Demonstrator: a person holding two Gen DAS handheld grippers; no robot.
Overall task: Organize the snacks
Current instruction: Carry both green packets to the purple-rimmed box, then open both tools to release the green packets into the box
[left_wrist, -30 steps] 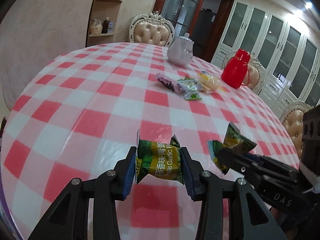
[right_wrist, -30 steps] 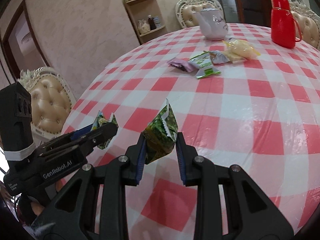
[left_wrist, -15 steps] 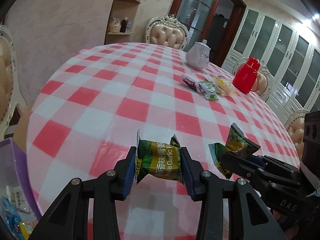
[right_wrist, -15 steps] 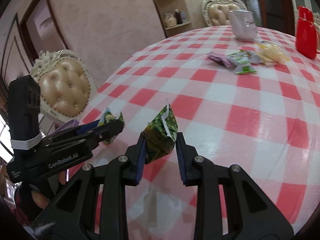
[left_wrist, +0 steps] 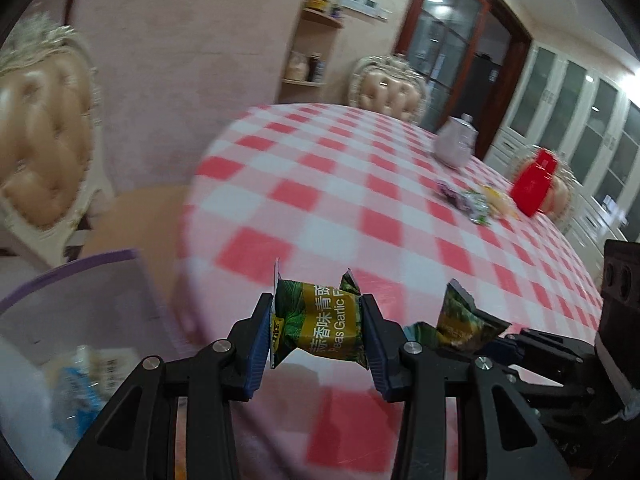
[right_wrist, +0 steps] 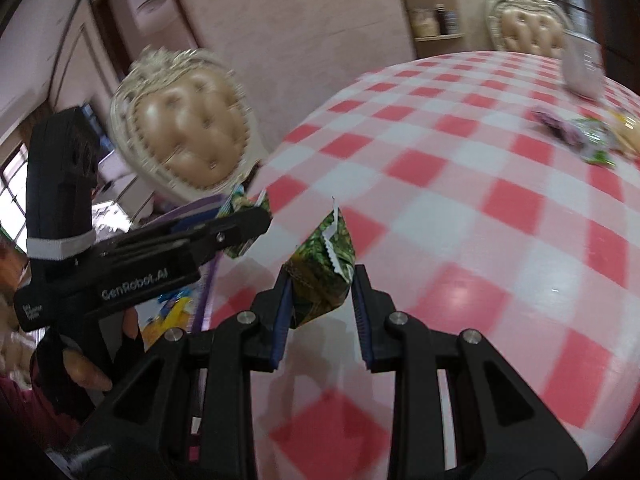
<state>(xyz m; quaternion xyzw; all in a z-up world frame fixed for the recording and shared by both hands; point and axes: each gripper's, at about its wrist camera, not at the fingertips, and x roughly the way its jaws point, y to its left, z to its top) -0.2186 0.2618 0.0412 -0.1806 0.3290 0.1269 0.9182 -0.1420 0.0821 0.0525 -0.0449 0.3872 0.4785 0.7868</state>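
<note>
a green-and-gold foil packet of garlic peas [left_wrist: 320,322] sits clamped between the pads of the left gripper [left_wrist: 318,330], over the edge of the round table with the red-and-white checked cloth [left_wrist: 360,200]. a second crumpled green foil packet [right_wrist: 322,268] is pinched in the right gripper [right_wrist: 320,300], just beside it. off that table edge stands a purple-rimmed clear container [left_wrist: 80,280] with snacks inside. this looks like the carry step; next, each packet needs lowering over the container before release. more wrapped snacks [left_wrist: 472,204] wait far across the table.

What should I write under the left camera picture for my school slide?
Left gripper clamps a green garlic-pea packet above the checkered table, beside a purple-rimmed bin.
</note>
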